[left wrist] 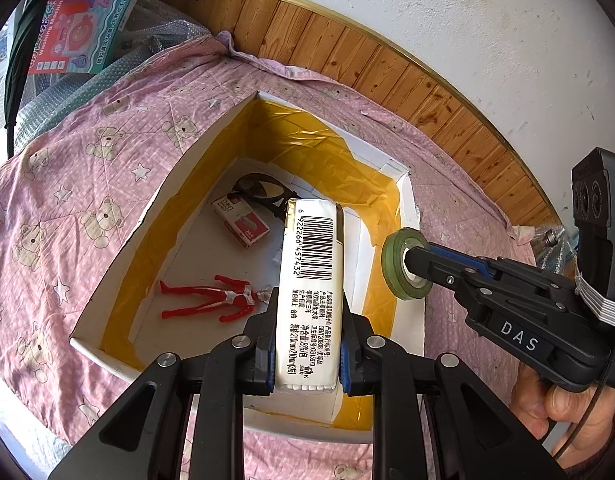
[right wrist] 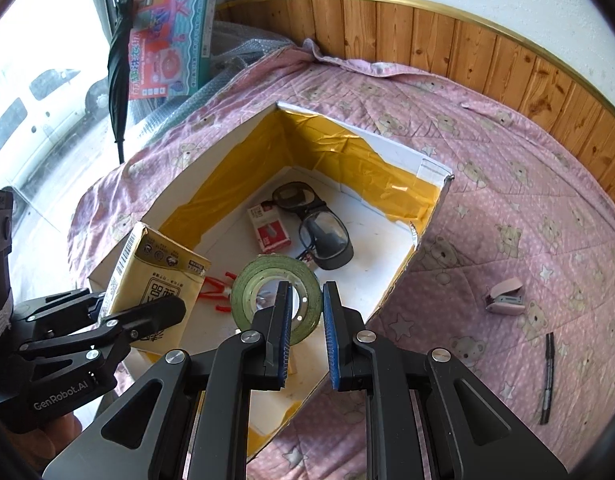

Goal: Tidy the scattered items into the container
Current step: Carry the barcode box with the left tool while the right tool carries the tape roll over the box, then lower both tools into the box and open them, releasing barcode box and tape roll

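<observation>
My left gripper (left wrist: 309, 314) is shut on a tissue pack (left wrist: 311, 248), barcode side up, and holds it above the open white box (left wrist: 119, 248) lined with yellow tape. My right gripper (right wrist: 307, 286) is shut on a green tape roll (right wrist: 251, 280), one finger through its hole, over the box's near-right rim (right wrist: 407, 264). On the box floor lie dark goggles (right wrist: 323, 236), a small red-and-white carton (right wrist: 269, 228) and a red toy figure (left wrist: 215, 298). In the left wrist view the right gripper (left wrist: 413, 264) and the tape roll (left wrist: 391, 248) hang to the right of the pack.
The box sits on a pink bear-print quilt (right wrist: 507, 208). Right of it lie a small pink stapler (right wrist: 505, 300) and a black pen (right wrist: 547, 376). A toy carton (right wrist: 171, 28) and a folded umbrella (right wrist: 117, 64) stand at the back left. Wooden panelling (right wrist: 427, 32) runs behind.
</observation>
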`<control>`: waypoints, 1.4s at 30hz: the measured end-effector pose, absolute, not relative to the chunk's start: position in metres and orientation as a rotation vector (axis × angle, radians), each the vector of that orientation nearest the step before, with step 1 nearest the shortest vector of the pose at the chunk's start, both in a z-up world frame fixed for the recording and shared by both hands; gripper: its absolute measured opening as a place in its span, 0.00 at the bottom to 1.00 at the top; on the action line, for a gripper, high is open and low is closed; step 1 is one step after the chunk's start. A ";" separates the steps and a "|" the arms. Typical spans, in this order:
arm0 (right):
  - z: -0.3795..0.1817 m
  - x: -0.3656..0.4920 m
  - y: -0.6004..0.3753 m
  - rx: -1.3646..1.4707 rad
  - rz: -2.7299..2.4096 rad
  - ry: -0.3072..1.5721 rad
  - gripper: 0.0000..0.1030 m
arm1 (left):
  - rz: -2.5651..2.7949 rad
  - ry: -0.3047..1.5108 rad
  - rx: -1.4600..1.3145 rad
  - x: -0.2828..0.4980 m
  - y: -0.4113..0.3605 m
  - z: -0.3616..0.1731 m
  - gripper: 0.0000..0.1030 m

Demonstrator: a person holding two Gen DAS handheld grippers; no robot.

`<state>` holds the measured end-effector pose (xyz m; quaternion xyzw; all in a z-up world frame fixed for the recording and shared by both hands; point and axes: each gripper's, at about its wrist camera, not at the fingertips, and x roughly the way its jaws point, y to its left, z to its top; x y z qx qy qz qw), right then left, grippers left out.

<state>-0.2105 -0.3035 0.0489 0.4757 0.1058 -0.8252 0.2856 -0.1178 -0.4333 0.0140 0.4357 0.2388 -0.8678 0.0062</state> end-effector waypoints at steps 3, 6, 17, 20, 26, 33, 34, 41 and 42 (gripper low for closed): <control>0.044 -0.219 -0.304 1.284 -2.209 0.311 0.15 | -2.701 0.751 1.382 -0.122 -0.434 0.009 0.22; 0.040 -0.224 -0.304 1.293 -2.216 0.332 0.15 | -2.693 0.751 1.391 -0.126 -0.434 0.005 0.22; 0.034 -0.238 -0.300 1.321 -2.234 0.320 0.17 | -2.682 0.731 1.423 -0.136 -0.432 -0.002 0.26; 0.034 -0.236 -0.299 1.322 -2.232 0.308 0.17 | -2.689 0.711 1.420 -0.136 -0.431 -0.001 0.27; 0.036 -0.229 -0.300 1.314 -2.226 0.287 0.17 | -2.684 0.734 1.415 -0.133 -0.434 0.000 0.27; 0.038 -0.218 -0.298 1.324 -2.209 0.242 0.17 | -2.680 0.730 1.400 -0.123 -0.433 0.004 0.27; 0.038 -0.215 -0.298 1.324 -2.206 0.240 0.17 | -2.684 0.723 1.395 -0.121 -0.432 0.005 0.27; 0.044 -0.196 -0.299 1.318 -2.196 0.234 0.17 | -2.709 0.667 1.357 -0.108 -0.426 0.019 0.27; 0.044 -0.194 -0.300 1.318 -2.196 0.234 0.17 | -2.712 0.665 1.355 -0.106 -0.425 0.020 0.27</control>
